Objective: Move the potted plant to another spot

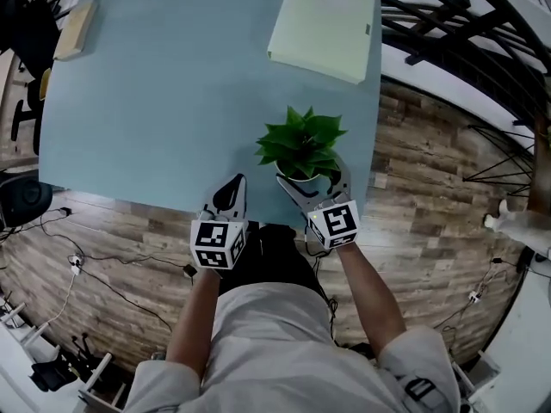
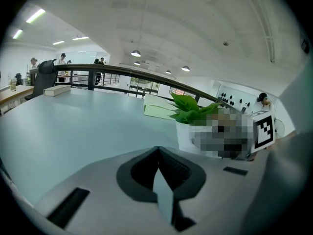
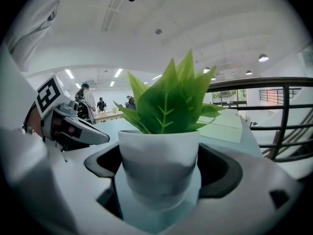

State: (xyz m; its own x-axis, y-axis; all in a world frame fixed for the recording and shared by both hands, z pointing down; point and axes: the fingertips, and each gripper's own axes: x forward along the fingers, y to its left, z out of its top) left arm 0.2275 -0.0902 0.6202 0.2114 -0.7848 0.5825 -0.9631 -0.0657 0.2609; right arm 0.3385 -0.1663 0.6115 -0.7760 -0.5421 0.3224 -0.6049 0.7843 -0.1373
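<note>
The potted plant, green leaves in a small white pot, stands near the front right edge of the light blue table. My right gripper has a jaw on each side of the pot, and both dark pads touch its white wall. My left gripper rests at the table's front edge, left of the plant, shut with nothing in it. In the left gripper view the plant shows at the right, beyond the closed jaws.
A pale green board lies at the table's far right corner. A wooden block sits at the far left. A black railing runs along the right. A dark chair and cables are on the wooden floor.
</note>
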